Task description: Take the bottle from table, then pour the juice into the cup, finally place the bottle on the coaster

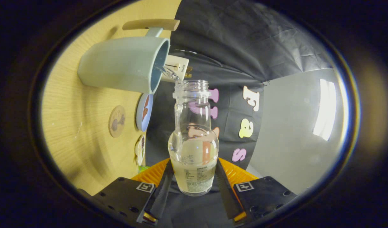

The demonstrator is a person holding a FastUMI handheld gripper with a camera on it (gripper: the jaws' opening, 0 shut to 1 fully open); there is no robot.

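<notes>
Pouring bottle [193,148], clamped in gripper [194,186], into cup [124,63]; coasters [117,121] nearby.

bottle [193,139]: clear glass, uncapped, tipped, mouth at cup rim, liquid streaming out
cup [124,63]: pale green, on table
coaster [117,121]: round, near cup

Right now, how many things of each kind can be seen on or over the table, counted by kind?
Bottles: 1, clear bottle, held by the gripper with both fingers pressed on it, pouring into the cup.
Cups: 1, pale green cup.
Round coasters: 3, brown coaster, blue coaster, pale coaster.
Small white boxes: 1, white box.
Total: 6.
</notes>
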